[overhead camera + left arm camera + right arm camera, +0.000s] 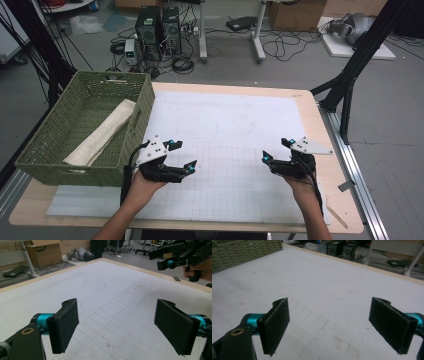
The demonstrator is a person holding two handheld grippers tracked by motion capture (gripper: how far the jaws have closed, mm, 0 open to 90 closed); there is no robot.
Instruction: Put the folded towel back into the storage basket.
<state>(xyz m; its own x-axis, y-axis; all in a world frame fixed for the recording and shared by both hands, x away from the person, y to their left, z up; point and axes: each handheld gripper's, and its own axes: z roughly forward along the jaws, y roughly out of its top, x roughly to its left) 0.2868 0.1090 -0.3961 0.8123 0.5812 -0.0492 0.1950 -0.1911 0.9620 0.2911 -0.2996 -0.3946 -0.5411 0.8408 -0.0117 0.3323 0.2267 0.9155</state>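
- Leftmost, the green basket (90, 135) sits at the table's left edge, a rolled towel (102, 132) inside.
- Next, my left gripper (182, 156) hovers wide open over the white mat (235, 130).
- Rightmost, my right gripper (276, 150) is wide open too, empty.

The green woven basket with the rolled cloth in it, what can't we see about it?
- High view: the basket's near wall hides the lower end of the cream rolled cloth.
- Right claw view: the top left corner cuts off the basket; its inside is out of frame.
- High view: the basket's small rim tag is too small to read.
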